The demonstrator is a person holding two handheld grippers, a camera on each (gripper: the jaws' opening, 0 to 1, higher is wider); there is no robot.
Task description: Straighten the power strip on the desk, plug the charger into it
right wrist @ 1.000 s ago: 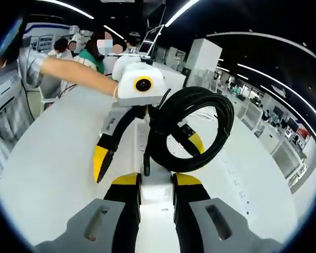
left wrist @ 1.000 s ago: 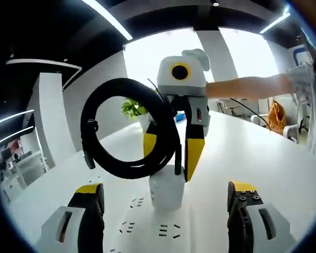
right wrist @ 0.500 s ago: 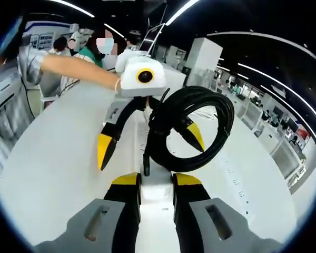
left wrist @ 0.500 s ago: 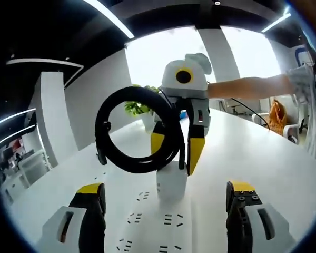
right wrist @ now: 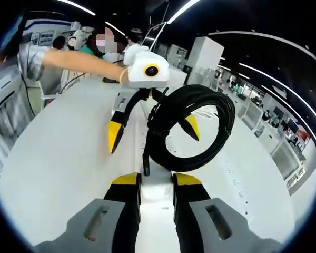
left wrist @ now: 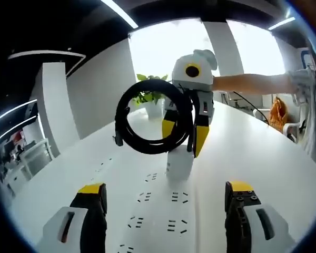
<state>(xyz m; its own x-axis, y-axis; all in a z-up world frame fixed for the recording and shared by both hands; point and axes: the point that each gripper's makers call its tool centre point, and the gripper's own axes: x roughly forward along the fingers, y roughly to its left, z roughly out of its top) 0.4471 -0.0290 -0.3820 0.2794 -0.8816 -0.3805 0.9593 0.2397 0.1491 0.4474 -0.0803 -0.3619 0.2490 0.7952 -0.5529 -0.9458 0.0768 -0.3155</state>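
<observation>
In the right gripper view, the right gripper (right wrist: 157, 185) has its two yellow-tipped jaws closed tight on the white charger (right wrist: 157, 182), whose black cable (right wrist: 192, 129) hangs in a bundled coil above it. In the left gripper view that charger (left wrist: 180, 164) stands upright on the white power strip (left wrist: 158, 211), which lies flat on the white desk (left wrist: 263, 158) with its rows of sockets facing up. The left gripper (left wrist: 166, 203) hovers just above the strip with its jaws spread wide apart, holding nothing.
</observation>
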